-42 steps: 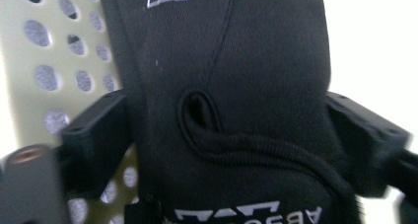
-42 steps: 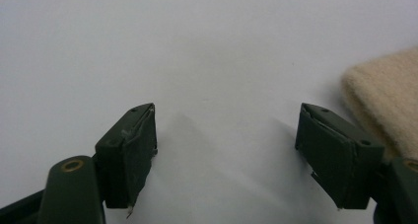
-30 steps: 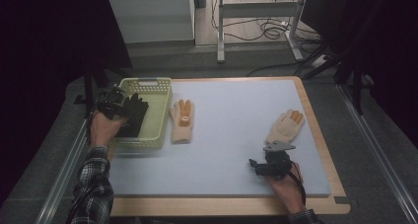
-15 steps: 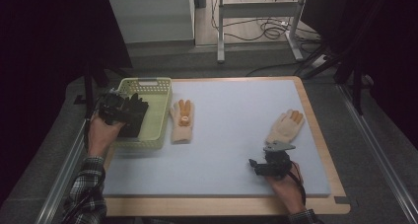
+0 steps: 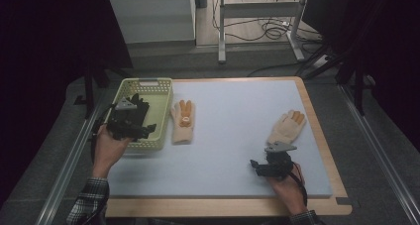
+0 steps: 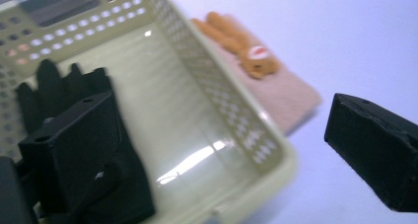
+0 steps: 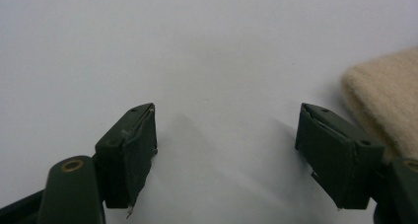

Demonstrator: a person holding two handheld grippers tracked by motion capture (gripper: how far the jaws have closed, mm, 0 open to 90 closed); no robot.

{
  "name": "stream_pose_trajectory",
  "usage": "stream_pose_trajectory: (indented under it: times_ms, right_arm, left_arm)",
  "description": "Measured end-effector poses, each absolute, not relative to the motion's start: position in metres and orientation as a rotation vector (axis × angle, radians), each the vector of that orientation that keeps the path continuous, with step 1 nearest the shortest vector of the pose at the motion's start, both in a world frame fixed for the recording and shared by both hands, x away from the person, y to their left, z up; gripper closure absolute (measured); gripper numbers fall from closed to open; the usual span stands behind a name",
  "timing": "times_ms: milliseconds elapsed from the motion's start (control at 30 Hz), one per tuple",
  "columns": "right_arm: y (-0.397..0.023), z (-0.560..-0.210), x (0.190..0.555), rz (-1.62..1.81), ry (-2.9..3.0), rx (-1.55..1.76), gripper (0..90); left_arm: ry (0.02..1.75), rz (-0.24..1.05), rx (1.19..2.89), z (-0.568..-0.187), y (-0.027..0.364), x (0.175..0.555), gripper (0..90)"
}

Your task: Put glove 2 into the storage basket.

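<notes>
1. The left gripper (image 5: 130,120) hangs over the near left part of the yellow-green basket (image 5: 161,88), which stands at the far left of the blue mat (image 5: 228,136).
2. Its jaws stand wide apart with nothing between them; in the left gripper view one jaw is over the basket and the other is out past its rim, above the mat.
3. A black glove (image 6: 59,91) lies in the basket, under and just beyond the jaw that is inside it; whether jaw and glove touch cannot be told.
4. A tan glove with orange fingertips (image 5: 182,121) lies flat on the mat just right of the basket, its fingers pointing to the far side.
5. The right gripper (image 5: 270,165) rests low at the near right of the mat, jaws spread and empty.
6. A second tan glove (image 5: 287,127) lies just beyond it, toward the far right, and is not between the jaws.
7. The high view shows both hands, both tan gloves and the basket together, but the black glove is mostly hidden there under the left gripper.
8. The left gripper view brings out the black glove's fingers and the basket's perforated wall (image 6: 222,93).
9. The right gripper view shows bare mat between its jaws and the second tan glove's cuff edge (image 7: 389,100) at the right.
</notes>
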State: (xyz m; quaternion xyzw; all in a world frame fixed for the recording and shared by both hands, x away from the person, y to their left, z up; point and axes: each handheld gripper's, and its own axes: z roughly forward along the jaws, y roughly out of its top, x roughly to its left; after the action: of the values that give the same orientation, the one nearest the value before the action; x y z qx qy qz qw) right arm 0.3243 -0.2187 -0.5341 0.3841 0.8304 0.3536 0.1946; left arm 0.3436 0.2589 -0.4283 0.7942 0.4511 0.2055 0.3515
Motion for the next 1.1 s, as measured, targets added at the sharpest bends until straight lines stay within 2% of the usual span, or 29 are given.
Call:
stream_pose_trajectory:
  times_ms: [333, 633, 1100]
  right_arm:
    - [-0.218, -0.534, 0.324, 0.991, 2.329, 1.082, 23.3]
    - [-0.219, -0.534, 0.324, 0.991, 2.329, 1.082, 23.4]
    - [-0.218, -0.534, 0.324, 0.992, 2.329, 1.082, 23.3]
  left_arm:
    - [1.025, 0.510, 2.041, -0.439, 0.227, 0.307, 1.1]
    - [0.936, 0.498, 2.047, -0.470, 0.197, 0.281, 2.2]
    - [0.974, 0.443, 2.123, -0.529, 0.178, 0.280, 2.0]
